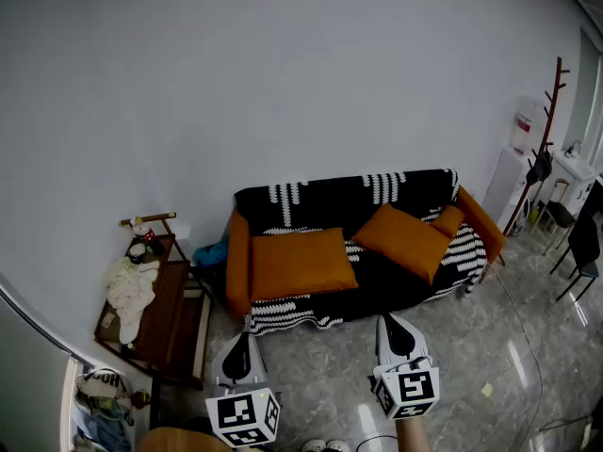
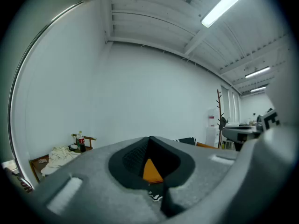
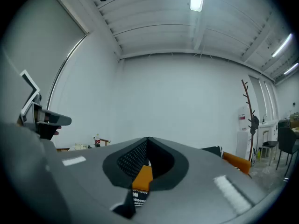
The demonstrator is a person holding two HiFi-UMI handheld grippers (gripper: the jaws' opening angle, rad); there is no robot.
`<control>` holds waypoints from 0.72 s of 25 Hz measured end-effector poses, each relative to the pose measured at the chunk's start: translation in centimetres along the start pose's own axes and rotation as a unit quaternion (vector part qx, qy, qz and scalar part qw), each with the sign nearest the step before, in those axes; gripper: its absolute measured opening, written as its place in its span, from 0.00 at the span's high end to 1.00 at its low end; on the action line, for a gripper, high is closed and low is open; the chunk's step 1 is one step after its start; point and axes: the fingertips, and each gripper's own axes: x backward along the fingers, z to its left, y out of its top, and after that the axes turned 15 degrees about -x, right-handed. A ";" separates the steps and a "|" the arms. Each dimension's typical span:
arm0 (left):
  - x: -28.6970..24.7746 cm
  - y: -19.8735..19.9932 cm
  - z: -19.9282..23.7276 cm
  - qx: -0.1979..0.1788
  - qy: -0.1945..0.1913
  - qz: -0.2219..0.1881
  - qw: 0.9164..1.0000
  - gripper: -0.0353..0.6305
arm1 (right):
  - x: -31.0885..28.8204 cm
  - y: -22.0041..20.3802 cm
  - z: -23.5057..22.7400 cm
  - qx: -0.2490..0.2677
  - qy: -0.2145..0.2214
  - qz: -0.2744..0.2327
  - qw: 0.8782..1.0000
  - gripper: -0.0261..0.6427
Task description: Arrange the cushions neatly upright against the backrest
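Left tool [image 1: 242,339] and right tool [image 1: 389,320] are hovering side by side over the grey tiled floor [image 1: 330,375], both with jaws pressed together and pinching nothing. They are pointing toward the orange sofa [image 1: 236,252] and are well apart from it. A black-and-white patterned throw [image 1: 349,194] is draping the backrest and seat, where a large rectangular orange fabric cushion [image 1: 300,263] is lying flat on the left half, a square orange fabric cushion [image 1: 407,240] is lying askew on the right half, and a smaller orange cushion [image 1: 448,220] is sitting just beside it near the right armrest.
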 end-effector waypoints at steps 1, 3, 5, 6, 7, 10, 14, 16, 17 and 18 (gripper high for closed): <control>-0.1 -0.1 -0.1 -0.001 0.001 0.001 1.000 0.94 | -0.1 0.3 0.0 -0.001 -0.001 0.000 1.000 0.95; -0.3 -0.2 -0.2 -0.001 0.001 0.003 1.000 0.94 | -0.2 0.7 0.0 -0.002 -0.002 0.000 1.000 0.95; -0.4 -0.2 -0.3 -0.001 0.001 0.004 1.000 0.94 | -0.3 0.6 -0.3 -0.001 -0.001 -0.001 1.000 0.95; -0.5 -0.2 -0.4 0.000 0.002 0.004 1.000 0.94 | -0.3 0.7 -0.4 -0.001 -0.002 0.000 1.000 0.95; -0.6 -0.1 -0.5 0.000 0.002 0.005 1.000 0.94 | -0.3 0.7 -0.5 -0.002 -0.002 0.001 1.000 0.95; -0.9 0.1 -0.9 -0.003 0.001 0.004 1.000 0.94 | -0.5 0.6 -0.8 -0.003 0.002 0.000 1.000 0.95; -1.1 0.0 -1.4 -0.004 0.002 0.005 1.000 0.94 | -0.7 0.5 -1.3 -0.002 0.005 0.000 1.000 0.95; -1.3 -0.1 -1.6 -0.004 0.005 0.007 1.000 0.94 | -0.7 0.4 -1.7 -0.003 0.005 0.001 1.000 0.95; -1.3 -0.2 -1.7 -0.004 0.007 0.008 1.000 0.94 | -0.8 0.3 -1.9 -0.004 0.005 0.001 1.000 0.95; -1.3 -0.3 -1.8 -0.004 0.010 0.008 1.000 0.94 | -0.8 0.3 -2.1 -0.005 0.005 0.000 1.000 0.95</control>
